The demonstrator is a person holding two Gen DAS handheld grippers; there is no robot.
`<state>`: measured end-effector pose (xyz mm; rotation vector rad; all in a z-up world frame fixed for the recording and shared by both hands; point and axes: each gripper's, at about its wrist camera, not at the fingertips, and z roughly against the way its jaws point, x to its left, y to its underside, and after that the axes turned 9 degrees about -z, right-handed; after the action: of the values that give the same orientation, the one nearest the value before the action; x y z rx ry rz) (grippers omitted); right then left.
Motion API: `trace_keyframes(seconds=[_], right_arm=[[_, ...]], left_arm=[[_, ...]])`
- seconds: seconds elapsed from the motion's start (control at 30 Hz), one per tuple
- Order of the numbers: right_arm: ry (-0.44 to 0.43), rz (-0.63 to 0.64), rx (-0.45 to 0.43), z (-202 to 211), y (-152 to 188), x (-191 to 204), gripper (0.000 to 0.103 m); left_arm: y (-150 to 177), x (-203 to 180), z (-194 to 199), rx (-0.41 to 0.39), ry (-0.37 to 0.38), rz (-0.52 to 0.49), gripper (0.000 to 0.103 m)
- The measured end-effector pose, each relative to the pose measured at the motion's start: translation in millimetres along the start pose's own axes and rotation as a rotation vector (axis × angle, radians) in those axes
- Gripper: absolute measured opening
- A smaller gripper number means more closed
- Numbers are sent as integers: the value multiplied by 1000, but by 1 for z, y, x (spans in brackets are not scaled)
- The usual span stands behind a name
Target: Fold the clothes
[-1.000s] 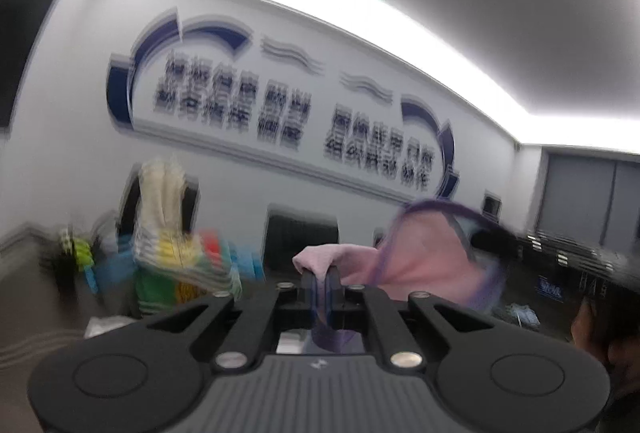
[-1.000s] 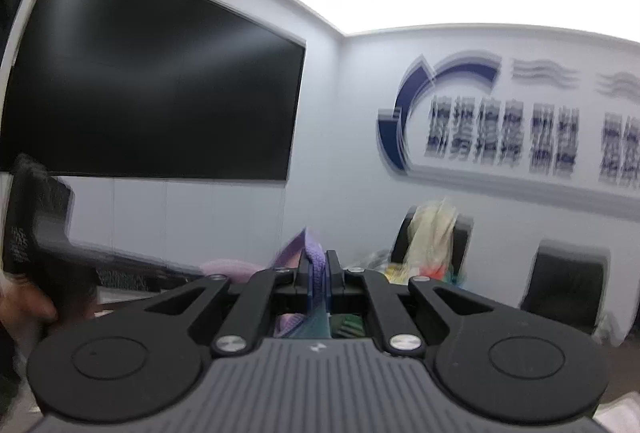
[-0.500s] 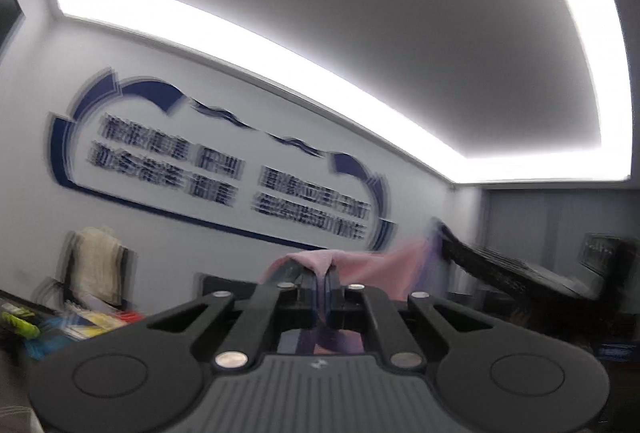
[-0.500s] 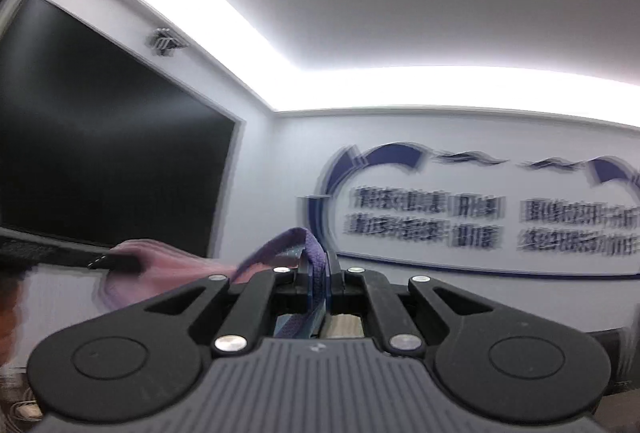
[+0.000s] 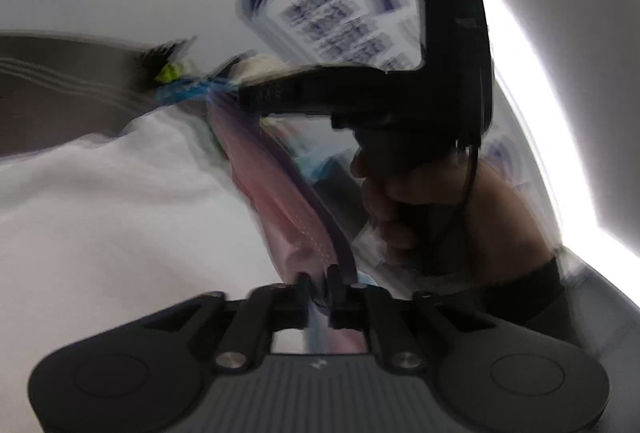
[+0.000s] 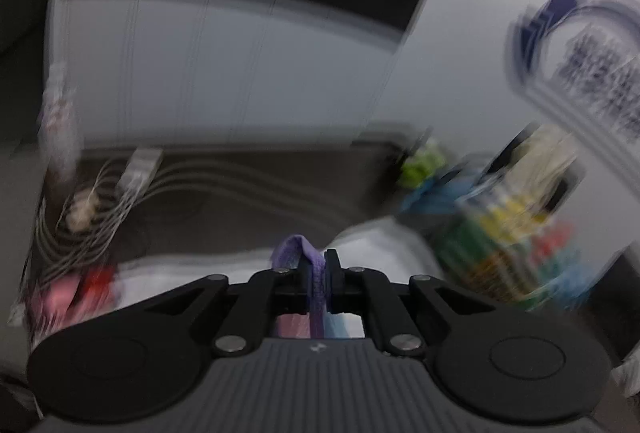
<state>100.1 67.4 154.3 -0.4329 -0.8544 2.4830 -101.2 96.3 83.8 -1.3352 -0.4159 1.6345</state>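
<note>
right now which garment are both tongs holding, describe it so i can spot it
Start at the white cloth spread over the table. Stretched above it between the left tongs and right tongs hangs the pink garment. Its purple edge band sets it apart from the plain white cloth.

Both tools, left and right, clamped tight.

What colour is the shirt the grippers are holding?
Pink with a purple edge: the shirt shows best in the left wrist view.
</note>
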Motion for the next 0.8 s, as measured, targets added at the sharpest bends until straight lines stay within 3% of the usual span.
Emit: trace_keyframes(seconds=[0.03,0.1,0.17,0.2,0.23,0.27,0.3,0.33,0.43,0.5,0.57,0.6,0.63,0.67,0.7,0.8], right_arm=[[-47,10,89,-29,17,9,6],[-98,-9,124,-35,55,21,10],[-99,-109,53,3,91,15,29],[-74,-175,-5,21,108,5,48],[-45,-231,-62,43,129,-4,58],[-27,-266,-103,59,145,-10,58],[-27,-310,-126,68,158,-10,58],[-31,-358,-146,76,171,-9,58],[-82,-460,-172,71,200,13,58],[-73,-509,-159,43,209,29,56],[-60,-554,-140,15,215,39,39],[-74,-566,-144,10,218,39,18],[-89,-578,-147,5,221,39,10],[-104,-560,-146,7,222,39,5],[-102,-526,-140,11,222,42,2],[46,-416,-210,68,231,46,1]], left_arm=[[14,22,-1,67,-49,4,8],[23,59,4,148,-91,19,8],[4,75,14,129,-123,-49,9],[-6,79,18,108,-147,-107,9],[-19,73,21,67,-184,-210,10],[-29,66,23,37,-213,-314,25],[-34,58,16,33,-222,-419,50],[-35,50,0,39,-228,-525,59],[-34,37,-46,102,-303,-770,58],[-28,37,-80,223,-287,-850,50],[-20,49,-89,343,-270,-845,48],[-25,55,-99,370,-267,-825,36],[-28,61,-106,393,-262,-800,27],[-30,66,-108,405,-250,-764,10],[-35,68,-111,411,-239,-727,2],[-44,63,-85,343,-165,-586,2]])
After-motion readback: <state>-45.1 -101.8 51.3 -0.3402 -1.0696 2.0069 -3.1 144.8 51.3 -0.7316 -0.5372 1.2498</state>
